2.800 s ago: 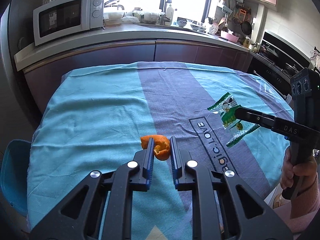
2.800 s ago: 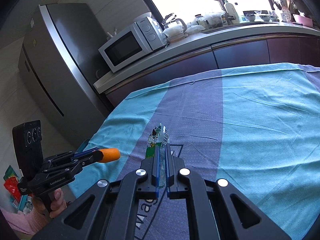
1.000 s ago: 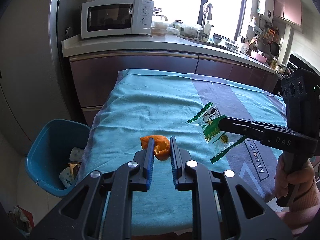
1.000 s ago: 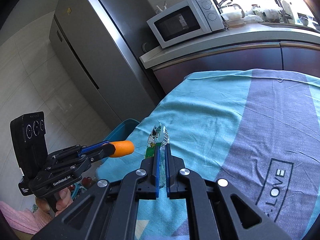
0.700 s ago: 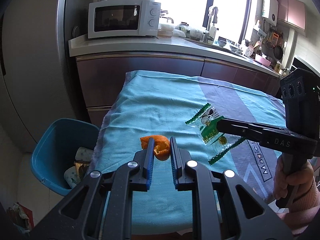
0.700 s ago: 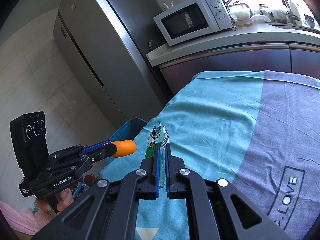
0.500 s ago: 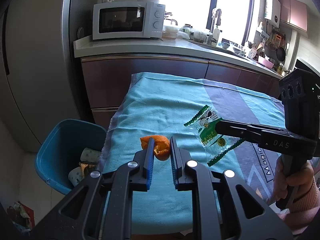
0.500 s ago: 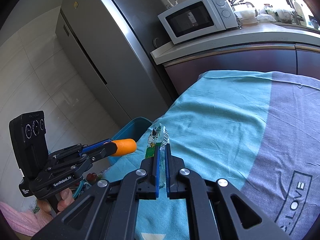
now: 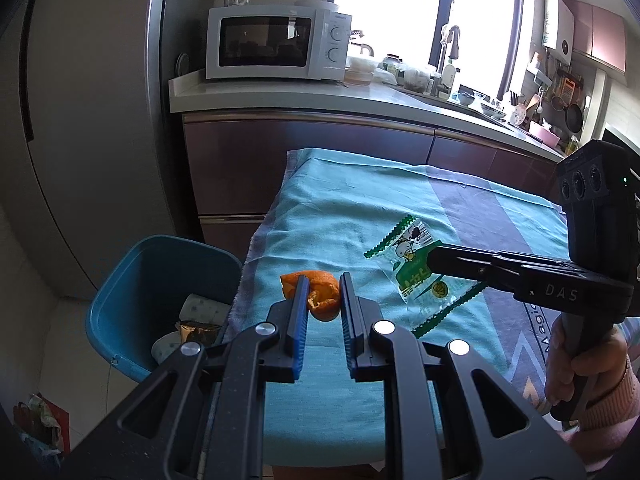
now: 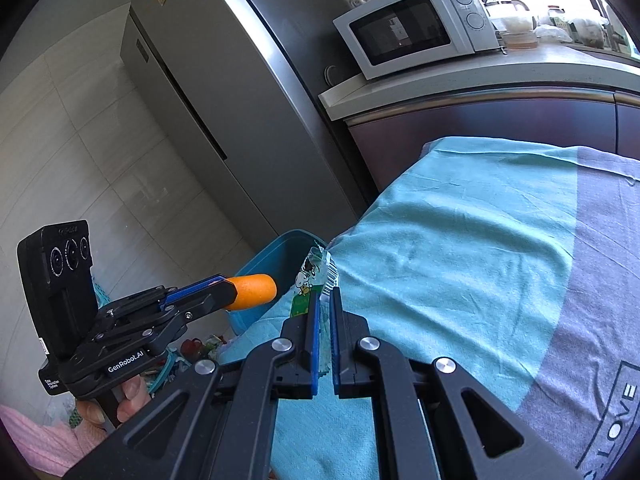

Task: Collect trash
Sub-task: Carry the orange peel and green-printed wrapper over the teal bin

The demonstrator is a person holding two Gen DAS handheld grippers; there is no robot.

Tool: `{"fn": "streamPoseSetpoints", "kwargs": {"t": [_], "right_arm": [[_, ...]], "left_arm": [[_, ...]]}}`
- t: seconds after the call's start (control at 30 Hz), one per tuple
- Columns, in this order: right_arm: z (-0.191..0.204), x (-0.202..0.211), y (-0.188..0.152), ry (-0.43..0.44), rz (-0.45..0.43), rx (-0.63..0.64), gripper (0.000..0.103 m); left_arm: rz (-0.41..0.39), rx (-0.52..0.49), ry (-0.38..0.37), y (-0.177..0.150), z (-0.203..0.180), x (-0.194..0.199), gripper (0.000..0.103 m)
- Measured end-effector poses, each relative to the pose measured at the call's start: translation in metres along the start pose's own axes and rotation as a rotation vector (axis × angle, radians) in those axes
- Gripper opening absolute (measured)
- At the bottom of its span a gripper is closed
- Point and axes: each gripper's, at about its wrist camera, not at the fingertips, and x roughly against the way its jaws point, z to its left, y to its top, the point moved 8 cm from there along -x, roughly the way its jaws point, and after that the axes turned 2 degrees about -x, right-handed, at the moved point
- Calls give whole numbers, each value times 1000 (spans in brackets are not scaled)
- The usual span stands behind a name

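Note:
My left gripper (image 9: 323,286) is shut on an orange peel (image 9: 318,300) and holds it above the table's left edge. The peel also shows in the right wrist view (image 10: 254,292), sticking out of the left gripper (image 10: 228,288). My right gripper (image 10: 325,292) is shut on a green and white snack wrapper (image 10: 310,280). In the left wrist view the wrapper (image 9: 416,276) hangs from the right gripper (image 9: 434,258) above the cloth. A blue trash bin (image 9: 132,280) stands on the floor left of the table, with trash inside; its rim (image 10: 280,248) shows beyond the wrapper.
The table wears a teal and purple cloth (image 9: 340,216). Behind it runs a kitchen counter (image 9: 304,96) with a white microwave (image 9: 276,44). A tall grey fridge (image 10: 208,92) stands left. More trash lies on the floor (image 9: 38,424).
Both grippers have moved left with their loads, from over the table's middle to its left edge. The blue bin has come closer and more into view.

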Motion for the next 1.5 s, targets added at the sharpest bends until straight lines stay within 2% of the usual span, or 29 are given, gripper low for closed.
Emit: {"fn": "streamPoseSetpoints", "kwargs": {"t": [1.5], "right_arm": [[35,-25,10,45,26,46,4]], "left_arm": [[-20,58,62,-1,29,16,16]]}}
